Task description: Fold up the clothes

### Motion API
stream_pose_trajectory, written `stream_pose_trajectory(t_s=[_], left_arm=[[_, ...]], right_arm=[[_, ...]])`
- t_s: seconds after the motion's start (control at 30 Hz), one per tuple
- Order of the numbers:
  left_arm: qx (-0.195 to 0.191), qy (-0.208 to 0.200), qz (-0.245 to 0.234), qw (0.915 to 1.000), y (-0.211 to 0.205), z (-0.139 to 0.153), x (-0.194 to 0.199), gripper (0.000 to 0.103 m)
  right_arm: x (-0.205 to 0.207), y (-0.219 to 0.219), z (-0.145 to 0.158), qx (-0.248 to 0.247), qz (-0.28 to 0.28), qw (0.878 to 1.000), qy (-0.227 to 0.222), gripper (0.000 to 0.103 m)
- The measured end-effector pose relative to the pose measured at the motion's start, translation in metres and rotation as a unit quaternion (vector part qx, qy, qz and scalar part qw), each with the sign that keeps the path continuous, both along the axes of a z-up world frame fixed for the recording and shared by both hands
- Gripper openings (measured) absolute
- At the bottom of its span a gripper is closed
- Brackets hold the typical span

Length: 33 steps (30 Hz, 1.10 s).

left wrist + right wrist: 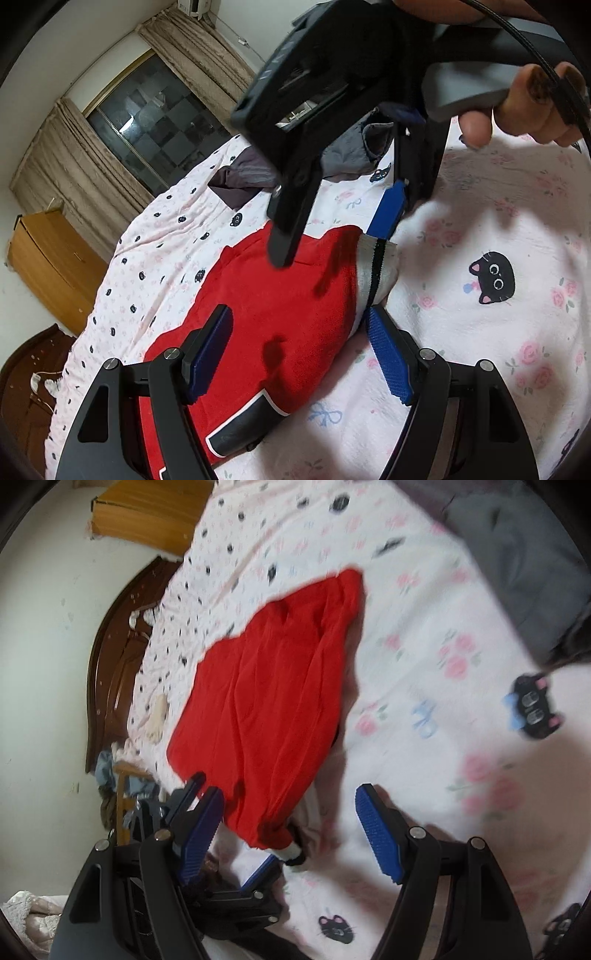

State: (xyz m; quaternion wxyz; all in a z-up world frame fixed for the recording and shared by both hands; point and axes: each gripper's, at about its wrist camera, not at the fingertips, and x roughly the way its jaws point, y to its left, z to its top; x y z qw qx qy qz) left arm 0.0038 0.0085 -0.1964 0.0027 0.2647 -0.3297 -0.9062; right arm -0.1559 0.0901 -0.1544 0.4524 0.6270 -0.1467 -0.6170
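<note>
Lying on pink bed (498, 221): red top (280, 325). Hovering, both grippers, left (299, 354) and right (291, 834), fingers spread apart. Pinching cuff (376, 269) edge squarely, probably best.

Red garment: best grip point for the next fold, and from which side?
Judging from the left wrist view, take the red garment at its striped cuff, which sticks out past the red body onto the bedsheet. Come in from the bare-sheet side, fingers across the band. The left gripper is open and already straddles that end; the right gripper is open too.
</note>
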Motion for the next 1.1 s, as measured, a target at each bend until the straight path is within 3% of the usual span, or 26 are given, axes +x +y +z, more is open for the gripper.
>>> stream_pose_trajectory(t_s=[0.23, 0.73, 0.77, 0.83, 0.9, 1.1], left_arm=[[-0.004, -0.009, -0.015, 0.9998, 0.010, -0.004, 0.002, 0.070], [-0.018, -0.010, -0.013, 0.9997, 0.010, -0.001, -0.015, 0.070], [-0.014, -0.014, -0.010, 0.9998, 0.008, -0.001, -0.016, 0.067], [-0.007, -0.022, -0.005, 0.9997, 0.004, 0.000, -0.020, 0.052], [-0.005, -0.026, 0.001, 0.9997, 0.001, 0.001, -0.022, 0.025], [0.001, -0.021, 0.005, 0.9998, -0.003, 0.002, -0.020, 0.018]], right_arm=[[0.010, -0.021, 0.001, -0.009, 0.036, 0.999, -0.014, 0.076], [0.012, -0.027, 0.033, -0.051, 0.050, 0.997, -0.008, 0.077], [0.013, -0.027, 0.035, -0.051, 0.052, 0.997, -0.007, 0.077], [0.013, -0.027, 0.036, -0.050, 0.053, 0.997, -0.005, 0.077], [0.012, -0.026, 0.037, -0.050, 0.054, 0.997, -0.005, 0.077], [0.013, -0.026, 0.034, -0.043, 0.055, 0.998, -0.005, 0.077]])
